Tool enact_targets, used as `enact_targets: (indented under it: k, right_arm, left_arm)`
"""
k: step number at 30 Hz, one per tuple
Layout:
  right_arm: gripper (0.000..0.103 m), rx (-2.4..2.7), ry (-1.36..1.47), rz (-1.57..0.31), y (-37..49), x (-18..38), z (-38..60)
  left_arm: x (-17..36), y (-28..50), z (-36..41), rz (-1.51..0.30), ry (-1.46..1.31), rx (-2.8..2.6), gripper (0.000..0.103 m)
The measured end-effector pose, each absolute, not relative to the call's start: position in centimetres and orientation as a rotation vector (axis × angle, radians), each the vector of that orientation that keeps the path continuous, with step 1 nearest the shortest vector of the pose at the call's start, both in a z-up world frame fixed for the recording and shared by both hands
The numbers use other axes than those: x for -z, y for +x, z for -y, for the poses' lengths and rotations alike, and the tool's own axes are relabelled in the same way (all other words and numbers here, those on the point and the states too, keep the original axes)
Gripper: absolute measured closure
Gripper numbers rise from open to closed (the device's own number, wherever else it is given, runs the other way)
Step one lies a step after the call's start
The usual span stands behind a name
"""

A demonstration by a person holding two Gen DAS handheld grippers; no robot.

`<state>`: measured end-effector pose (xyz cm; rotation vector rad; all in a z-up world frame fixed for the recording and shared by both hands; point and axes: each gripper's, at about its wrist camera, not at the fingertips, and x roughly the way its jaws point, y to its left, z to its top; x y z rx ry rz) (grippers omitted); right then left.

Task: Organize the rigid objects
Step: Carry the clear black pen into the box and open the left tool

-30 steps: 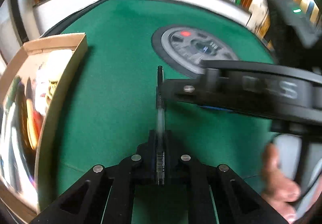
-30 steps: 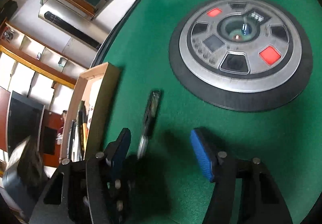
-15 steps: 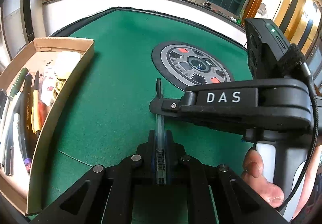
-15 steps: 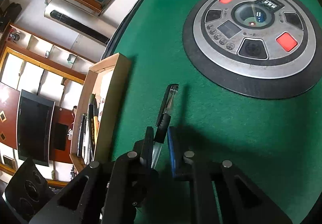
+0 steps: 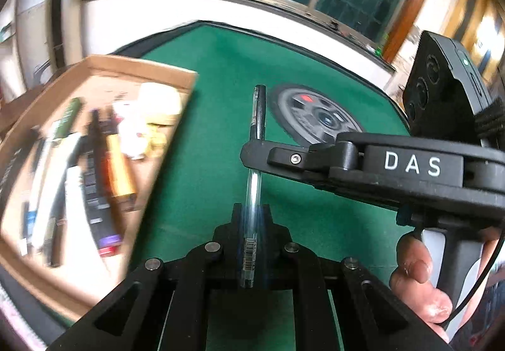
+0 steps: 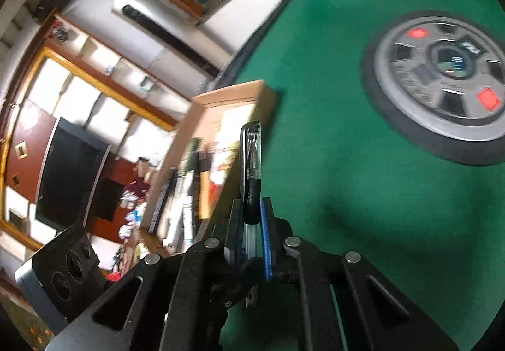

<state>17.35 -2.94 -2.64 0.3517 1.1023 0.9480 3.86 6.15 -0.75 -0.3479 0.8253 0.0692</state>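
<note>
A clear pen with a black cap (image 5: 254,168) is held by both grippers above the green table. My left gripper (image 5: 252,215) is shut on its barcoded rear end. My right gripper (image 6: 251,218) is shut on the pen (image 6: 251,161) near its black grip, and its fingers (image 5: 252,155) cross the pen from the right in the left wrist view. A cardboard box (image 5: 94,73) with several pens and markers lies to the left, and also shows in the right wrist view (image 6: 233,92).
A round grey control panel (image 6: 442,79) with red buttons is set in the green table (image 6: 331,161); it also shows in the left wrist view (image 5: 315,117). A hand (image 5: 419,288) holds the right gripper's handle. Windows and a white wall lie beyond the table edge.
The right gripper closed on the pen, which the left gripper kept holding. Both then lifted the pen off the table and moved left toward the box.
</note>
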Motion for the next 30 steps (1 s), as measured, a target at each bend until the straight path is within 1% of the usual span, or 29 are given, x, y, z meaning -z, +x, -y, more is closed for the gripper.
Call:
enact_targets:
  k: [7, 10, 15, 16, 17, 18, 20, 21, 22, 23, 24, 25, 26, 27, 29, 30]
  right_arm:
    - [0.093, -1.03, 0.269, -1.135, 15.8, 1.0, -6.0]
    - [0.093, -1.047, 0.249, -1.16, 15.9, 1.3, -9.7]
    - [0.093, -1.033, 0.189, -1.207, 15.9, 3.0, -14.3]
    - [0.093, -1.03, 0.183, -1.217, 15.8, 3.4, -14.8]
    - [0.093, -1.031, 0.18, -1.226, 15.6, 3.6, -15.2]
    - [0.093, -1.031, 0.176, -1.229, 15.4, 3.8, -15.4]
    - [0.09, -1.016, 0.17, -1.227, 15.4, 4.1, -15.6]
    - [0.088, -1.001, 0.174, -1.228, 15.5, 4.2, -15.5]
    - [0.083, -0.994, 0.187, -1.234, 15.5, 4.2, -15.2]
    - [0.078, -1.008, 0.218, -1.236, 15.4, 4.1, -14.5]
    - [0.073, -1.023, 0.25, -1.229, 15.2, 3.7, -13.8]
    - [0.064, -1.029, 0.27, -1.217, 14.9, 3.3, -13.1]
    - [0.057, -1.03, 0.29, -1.194, 14.4, 2.6, -12.1]
    - [0.055, -1.029, 0.304, -1.164, 13.9, 1.8, -11.0]
    - [0.045, -1.011, 0.311, -1.102, 12.8, 0.3, -9.0]
    - [0.043, -0.994, 0.305, -1.077, 12.4, -0.1, -8.3]
  left_arm:
    - [-0.3, 1.6, -13.8, -0.812, -0.43, -0.19, 0.095]
    - [0.5, 1.8, -16.9, -0.829, -0.487, -0.208, 0.095]
    - [2.7, 1.4, -19.4, -0.856, -0.512, -0.219, 0.094]
    - [3.0, 1.5, -19.7, -0.86, -0.518, -0.221, 0.092]
    - [3.2, 1.6, -19.8, -0.866, -0.52, -0.214, 0.082]
    - [3.3, 1.8, -19.8, -0.87, -0.515, -0.203, 0.076]
    - [2.9, 1.9, -19.4, -0.853, -0.496, -0.182, 0.046]
    - [2.6, 1.5, -19.1, -0.844, -0.477, -0.193, 0.042]
    - [2.4, 1.2, -18.8, -0.834, -0.45, -0.221, 0.029]
    - [2.2, 0.9, -18.7, -0.826, -0.433, -0.233, 0.019]
    - [2.0, 0.4, -18.5, -0.814, -0.423, -0.246, 0.016]
    - [1.8, 0.0, -18.4, -0.806, -0.416, -0.262, 0.012]
    - [1.7, -0.5, -18.5, -0.8, -0.401, -0.286, 0.009]
    - [1.5, -0.8, -18.5, -0.795, -0.381, -0.312, 0.007]
    - [1.2, -1.5, -18.2, -0.795, -0.34, -0.357, 0.005]
    - [1.1, -1.7, -18.0, -0.802, -0.318, -0.374, 0.005]
